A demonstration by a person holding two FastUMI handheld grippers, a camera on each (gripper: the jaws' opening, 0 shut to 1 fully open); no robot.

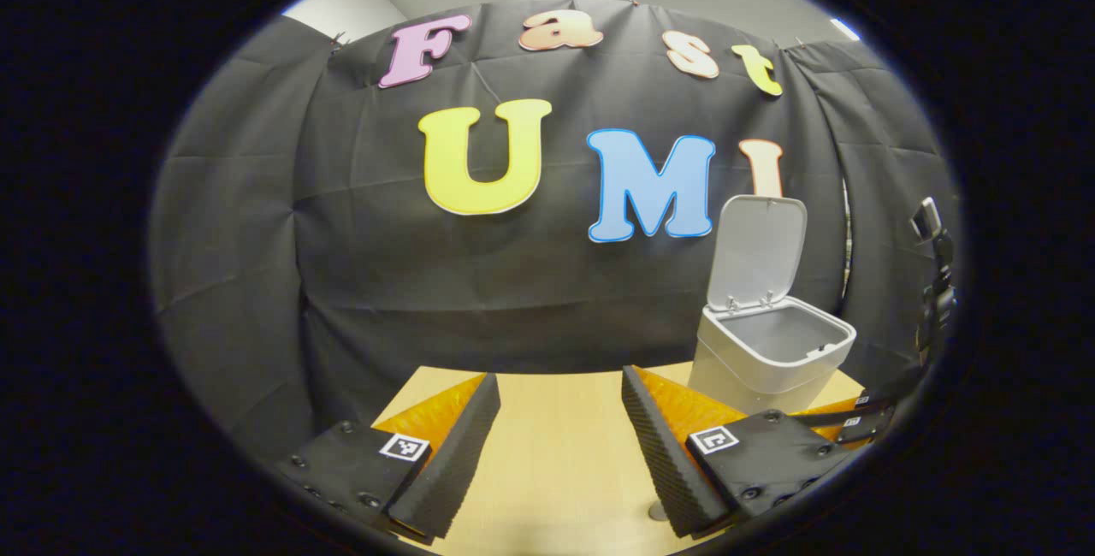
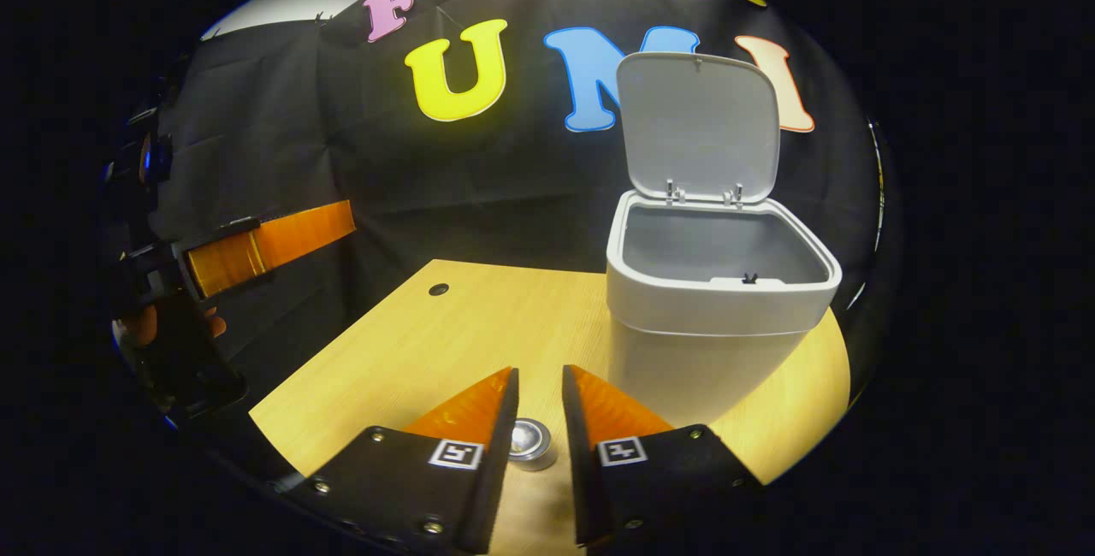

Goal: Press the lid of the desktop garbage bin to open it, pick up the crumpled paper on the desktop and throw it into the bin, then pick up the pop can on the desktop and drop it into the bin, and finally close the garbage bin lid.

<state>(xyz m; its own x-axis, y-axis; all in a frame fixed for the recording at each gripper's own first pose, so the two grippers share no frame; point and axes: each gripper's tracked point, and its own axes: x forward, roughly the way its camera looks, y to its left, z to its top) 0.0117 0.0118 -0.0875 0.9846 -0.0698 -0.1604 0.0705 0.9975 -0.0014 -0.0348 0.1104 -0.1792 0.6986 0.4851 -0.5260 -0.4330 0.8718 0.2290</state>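
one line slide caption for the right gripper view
Right tongs poised over the pop can on the wooden desk, beside the open-lidded bin.

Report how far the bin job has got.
Done: the bin stands on the table with its lid up. No crumpled paper is visible on the table, so it is likely binned already, though the bin's bottom is hidden. In hand: the right gripper straddles the can without clamping it. Left: lift the can, drop it in, shut the lid. The left gripper is open and empty.

L gripper (image 1: 560, 385) wide open, R gripper (image 2: 541, 385) narrowly parted.
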